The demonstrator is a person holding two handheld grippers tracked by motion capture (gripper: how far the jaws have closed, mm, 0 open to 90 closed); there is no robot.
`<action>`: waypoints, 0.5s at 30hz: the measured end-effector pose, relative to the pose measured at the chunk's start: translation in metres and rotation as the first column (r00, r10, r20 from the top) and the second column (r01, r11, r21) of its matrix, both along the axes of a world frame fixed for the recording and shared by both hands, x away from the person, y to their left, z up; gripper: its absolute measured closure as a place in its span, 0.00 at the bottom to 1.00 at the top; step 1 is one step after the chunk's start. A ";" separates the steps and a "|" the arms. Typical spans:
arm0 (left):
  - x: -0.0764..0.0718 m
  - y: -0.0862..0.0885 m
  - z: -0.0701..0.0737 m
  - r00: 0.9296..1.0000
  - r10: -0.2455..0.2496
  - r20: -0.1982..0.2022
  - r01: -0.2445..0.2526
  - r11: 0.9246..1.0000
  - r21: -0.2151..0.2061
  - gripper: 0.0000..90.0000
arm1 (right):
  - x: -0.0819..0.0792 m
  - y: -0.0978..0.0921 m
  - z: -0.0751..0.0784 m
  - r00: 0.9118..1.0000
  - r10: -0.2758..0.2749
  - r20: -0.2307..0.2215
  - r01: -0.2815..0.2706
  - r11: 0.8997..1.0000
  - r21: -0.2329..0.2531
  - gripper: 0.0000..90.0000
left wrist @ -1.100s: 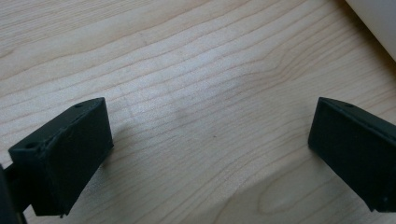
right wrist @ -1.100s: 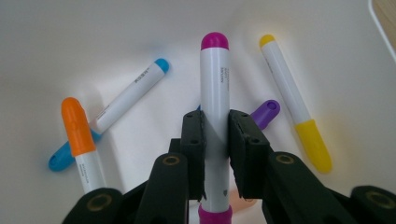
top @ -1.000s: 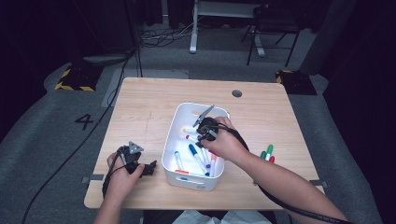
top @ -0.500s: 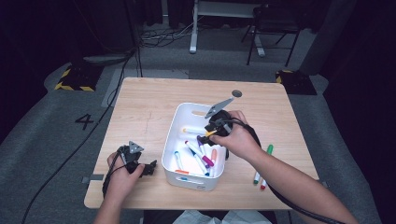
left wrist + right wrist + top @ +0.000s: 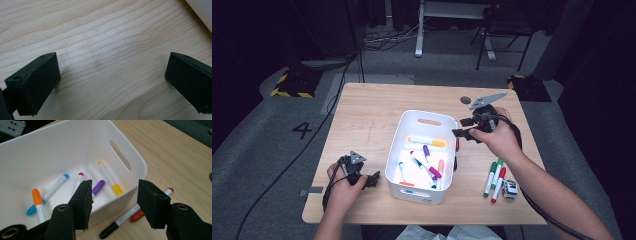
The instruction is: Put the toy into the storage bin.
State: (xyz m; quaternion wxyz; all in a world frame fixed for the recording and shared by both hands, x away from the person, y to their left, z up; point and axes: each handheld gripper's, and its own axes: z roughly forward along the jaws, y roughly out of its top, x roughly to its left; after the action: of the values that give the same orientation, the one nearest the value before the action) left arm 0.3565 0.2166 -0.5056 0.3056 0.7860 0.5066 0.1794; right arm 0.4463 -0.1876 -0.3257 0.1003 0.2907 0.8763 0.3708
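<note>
Two black hand-held grippers are spread open and empty: the right gripper (image 5: 460, 127) hovers at the 3 o'clock rim of the white plastic bin (image 5: 398, 160) of coloured markers (image 5: 427, 141), the left gripper (image 5: 373, 180) low on the light wooden table (image 5: 367, 120) at the bin's 8 o'clock. Loose red-and-green markers (image 5: 493, 179) lie at 4 o'clock from the bin, another pair (image 5: 130, 216) just outside its wall beneath the right gripper.

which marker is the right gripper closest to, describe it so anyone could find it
Start at the white bin in the middle of the wooden table, then look at the strip of table along its right wall, under the right gripper. A marker lies there flat against the wall; unlike its orange-capped neighbour, it has a black end and a red tip.
</note>
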 end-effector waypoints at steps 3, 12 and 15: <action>0.000 0.000 0.000 1.000 0.000 0.000 0.000 1.000 -0.001 0.00 | 0.009 -0.015 -0.008 0.999 -0.047 -0.025 0.047 0.999 0.004 0.53; 0.000 0.000 0.000 1.000 0.003 -0.002 -0.003 1.000 -0.002 0.00 | 0.034 -0.033 -0.041 0.991 -0.120 -0.062 0.120 0.993 -0.011 0.53; 0.000 -0.001 0.000 1.000 0.004 -0.002 -0.004 1.000 -0.002 0.00 | 0.048 -0.035 -0.057 0.987 -0.141 -0.080 0.141 0.990 -0.014 0.53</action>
State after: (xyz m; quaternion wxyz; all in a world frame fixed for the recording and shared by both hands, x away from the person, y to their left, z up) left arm 0.3560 0.2161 -0.5058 0.3053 0.7849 0.5087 0.1788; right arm 0.4946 -0.2230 -0.3828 0.0919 0.3664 0.8584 0.3472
